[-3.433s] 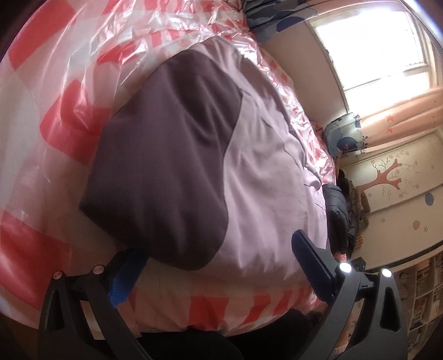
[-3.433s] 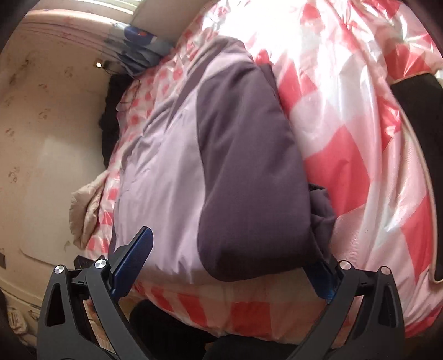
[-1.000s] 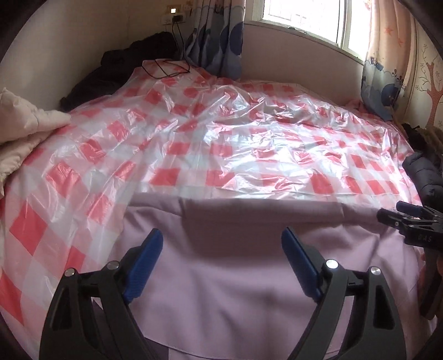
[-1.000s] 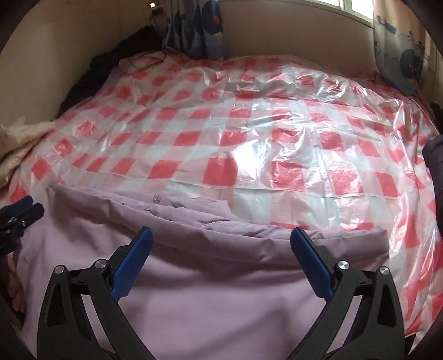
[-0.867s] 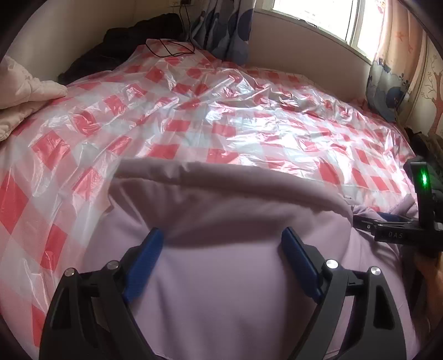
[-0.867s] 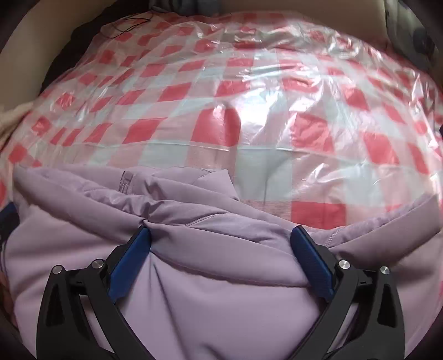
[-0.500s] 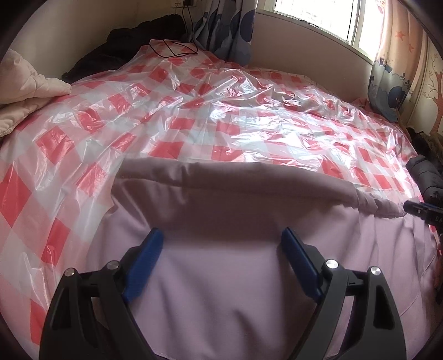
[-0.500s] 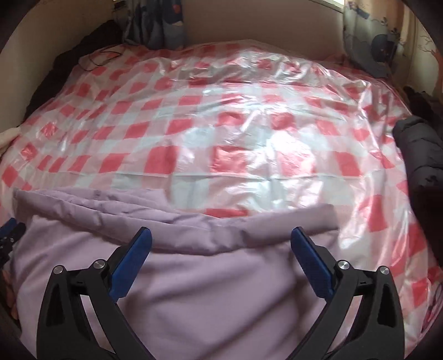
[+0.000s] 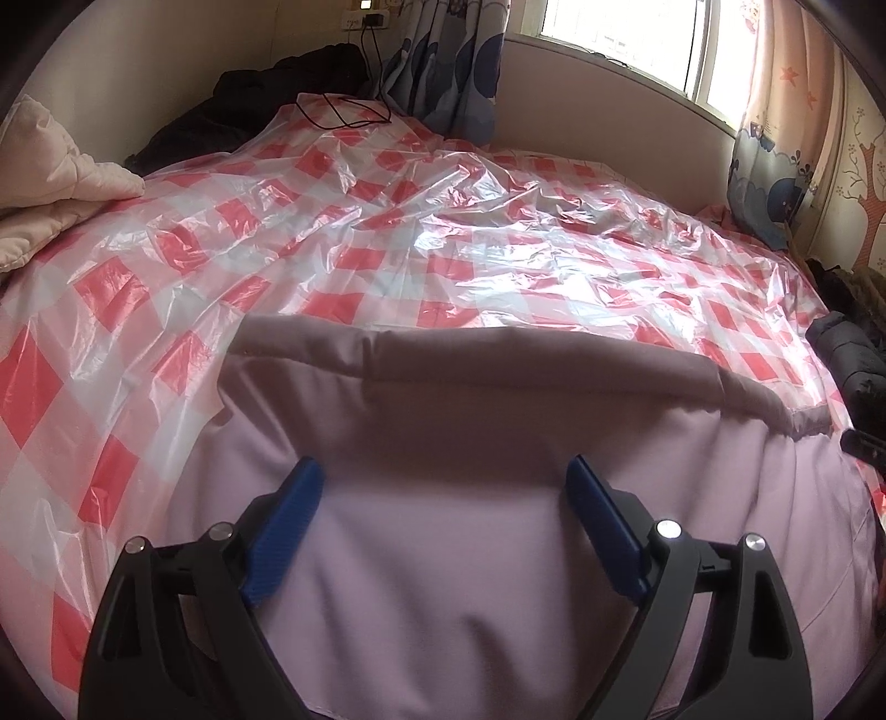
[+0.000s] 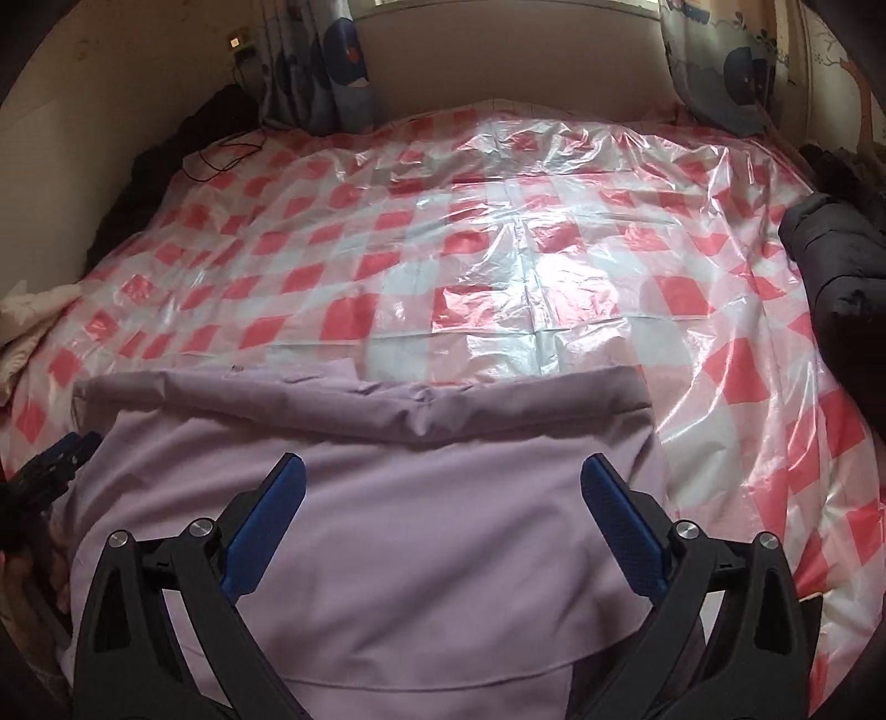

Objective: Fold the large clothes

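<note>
Since a moment ago you've let the garment (image 9: 498,554) settle flat on the checked sheet (image 9: 387,232) — its rolled top edge now lies straighter. It sits at 6 o'clock in both views, under your tools. Your left gripper (image 9: 443,487) is opening wider, your right gripper (image 10: 443,487) stands spread — neither pinches any cloth.

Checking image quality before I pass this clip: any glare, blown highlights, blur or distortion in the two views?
Left wrist view: window blown out, glare on the plastic sheet, strong fisheye bending with dark corners. Right wrist view: bright glare patch mid-sheet, dark jacket loses detail, same fisheye curve; garment sharp, no motion blur.
</note>
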The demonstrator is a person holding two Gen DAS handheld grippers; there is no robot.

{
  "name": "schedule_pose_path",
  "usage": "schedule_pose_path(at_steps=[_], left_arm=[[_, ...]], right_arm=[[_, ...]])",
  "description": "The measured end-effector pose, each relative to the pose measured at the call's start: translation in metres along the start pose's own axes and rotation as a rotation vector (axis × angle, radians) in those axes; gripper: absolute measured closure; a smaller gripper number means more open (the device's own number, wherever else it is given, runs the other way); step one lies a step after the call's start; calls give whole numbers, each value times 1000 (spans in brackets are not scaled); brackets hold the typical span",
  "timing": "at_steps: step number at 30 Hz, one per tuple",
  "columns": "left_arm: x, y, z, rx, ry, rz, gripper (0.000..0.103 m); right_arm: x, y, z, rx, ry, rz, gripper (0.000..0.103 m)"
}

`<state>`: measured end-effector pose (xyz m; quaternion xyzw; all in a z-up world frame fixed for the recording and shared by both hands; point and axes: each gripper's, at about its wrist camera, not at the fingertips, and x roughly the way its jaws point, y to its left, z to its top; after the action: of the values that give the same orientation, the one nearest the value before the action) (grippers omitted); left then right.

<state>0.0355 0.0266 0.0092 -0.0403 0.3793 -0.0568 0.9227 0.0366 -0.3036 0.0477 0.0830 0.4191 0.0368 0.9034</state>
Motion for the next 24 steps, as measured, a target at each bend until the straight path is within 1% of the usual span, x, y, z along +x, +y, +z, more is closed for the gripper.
schedule_pose_path(at_steps=[2, 4, 7, 13, 15, 16, 17, 18, 20, 21, 22, 24], left_arm=[[-1, 0, 0, -4, -4, -8, 16], [-6, -1, 0, -1, -27, -10, 16], [-7, -5, -1, 14, -39, 2, 15], [-9, -6, -4, 10, -54, -4, 15], [-9, -6, -4, 12, -53, -4, 15], [-9, -6, -4, 12, -53, -4, 15], [-9, -6, -4, 12, -52, -4, 15], [-9, -5, -4, 12, -50, -3, 15], [-8, -2, -4, 6, -45, -8, 15], [-8, -1, -4, 1, -44, -14, 15], [-7, 0, -3, 0, -42, -15, 14], [-8, -1, -4, 5, -39, -14, 14]], right_arm=[[23, 0, -17, -29, 61, -26, 7], [35, -7, -26, 15, 46, 3, 7], [38, -2, -25, -1, 54, -21, 7], [36, -6, -28, 10, 42, -7, 7], [36, -6, -27, 14, 52, 0, 7], [35, -7, -25, 17, 72, 12, 7], [30, -7, -24, 22, 94, 19, 7], [18, -6, -23, 35, 89, 28, 7], [-21, 3, -31, 35, -9, 57, 7], [-36, 8, -39, 16, -41, 45, 7], [-42, 13, -48, -2, -45, 25, 7], [-27, 21, -73, -77, 19, -25, 7]])
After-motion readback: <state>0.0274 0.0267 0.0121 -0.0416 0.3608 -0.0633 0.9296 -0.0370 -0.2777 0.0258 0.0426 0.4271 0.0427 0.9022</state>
